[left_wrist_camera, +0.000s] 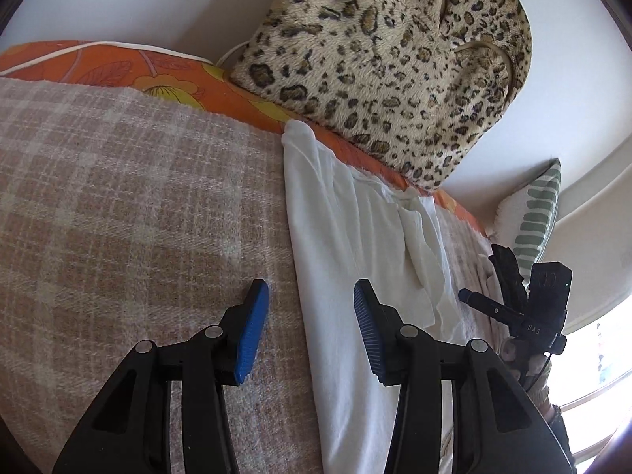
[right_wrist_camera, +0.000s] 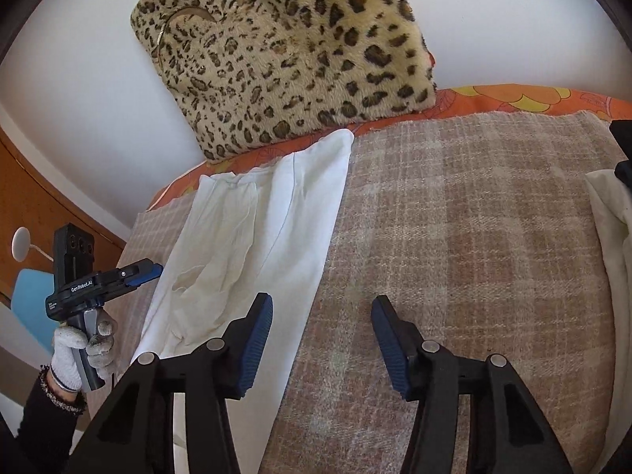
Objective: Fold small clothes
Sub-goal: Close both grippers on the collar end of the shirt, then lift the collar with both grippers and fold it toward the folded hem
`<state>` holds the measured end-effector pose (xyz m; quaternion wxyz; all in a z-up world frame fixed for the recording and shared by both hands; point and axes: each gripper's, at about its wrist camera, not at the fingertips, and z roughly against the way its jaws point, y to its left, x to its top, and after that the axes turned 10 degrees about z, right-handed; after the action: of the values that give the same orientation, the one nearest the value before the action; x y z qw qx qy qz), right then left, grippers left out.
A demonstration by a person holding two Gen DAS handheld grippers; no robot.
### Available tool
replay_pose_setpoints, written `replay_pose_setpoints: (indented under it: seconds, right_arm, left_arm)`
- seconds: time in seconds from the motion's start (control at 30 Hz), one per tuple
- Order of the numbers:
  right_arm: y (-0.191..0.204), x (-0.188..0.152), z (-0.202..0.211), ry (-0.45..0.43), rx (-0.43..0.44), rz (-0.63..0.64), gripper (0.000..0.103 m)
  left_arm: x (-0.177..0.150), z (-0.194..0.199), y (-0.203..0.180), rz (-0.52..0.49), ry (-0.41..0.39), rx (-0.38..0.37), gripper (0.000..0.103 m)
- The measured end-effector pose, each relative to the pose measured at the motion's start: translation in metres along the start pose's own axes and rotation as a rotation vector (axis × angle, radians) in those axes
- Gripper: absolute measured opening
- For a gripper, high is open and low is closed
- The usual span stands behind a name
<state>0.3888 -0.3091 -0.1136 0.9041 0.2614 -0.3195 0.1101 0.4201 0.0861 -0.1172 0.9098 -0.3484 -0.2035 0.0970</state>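
Note:
A white garment (left_wrist_camera: 347,237) lies flat on the plaid blanket (left_wrist_camera: 138,197) as a long folded strip, its far end by the leopard cushion. My left gripper (left_wrist_camera: 312,316) hovers open over the strip's left edge, and its blue pads press on nothing. In the right wrist view the same garment (right_wrist_camera: 256,229) runs up the left side. There my right gripper (right_wrist_camera: 322,328) stands open over the strip's right edge and the blanket (right_wrist_camera: 454,237). Each view shows the other gripper beside the strip: the right gripper (left_wrist_camera: 474,298) and the left gripper (right_wrist_camera: 154,269), held by a gloved hand (right_wrist_camera: 85,343).
A leopard-print cushion (right_wrist_camera: 284,59) leans on the white wall at the far end, on an orange floral sheet (left_wrist_camera: 118,71). A green-striped cushion (left_wrist_camera: 533,213) sits at the right. Another cream cloth (right_wrist_camera: 608,229) lies at the blanket's right edge. A blue chair (right_wrist_camera: 27,300) stands beside the bed.

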Motion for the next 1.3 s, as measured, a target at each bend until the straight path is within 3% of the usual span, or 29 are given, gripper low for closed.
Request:
replay_pose_setpoints:
  seconds: [0.37,0.83,0.87,0.9,0.93,1.0,1.07,1.3]
  right_arm:
    - [-0.015,0.057,-0.036,-0.003,-0.017,0.014,0.054]
    - [-0.02,0.101,-0.071,-0.024,-0.003,0.03,0.053]
    - [-0.018,0.102,-0.073,-0.019,-0.016,0.045,0.046]
    - [-0.015,0.104,-0.076,-0.008,-0.023,0.058,0.04]
    - [-0.013,0.105,-0.078,-0.003,-0.035,0.07,0.033]
    - [-0.011,0.106,-0.081,0.001,-0.047,0.077,0.022]
    - [-0.013,0.108,-0.08,0.0,-0.044,0.069,0.008]
    - [0.0,0.113,-0.054,-0.052,-0.045,0.105,0.004]
  left_arm:
    - [0.05,-0.031,-0.001,0.018,-0.026,-0.047,0.044]
    - [0.084,-0.059,-0.015,-0.03,-0.045,-0.021,0.04]
    - [0.085,-0.061,-0.017,-0.039,-0.049,-0.008,0.039]
    - [0.085,-0.062,-0.018,-0.051,-0.052,0.014,0.031]
    - [0.085,-0.065,-0.02,-0.061,-0.052,0.032,0.016]
    - [0.086,-0.069,-0.018,-0.056,-0.042,0.039,0.005]
    - [0.085,-0.066,-0.02,-0.068,-0.052,0.032,0.004]
    - [0.08,-0.048,-0.036,-0.105,-0.104,0.014,0.002]
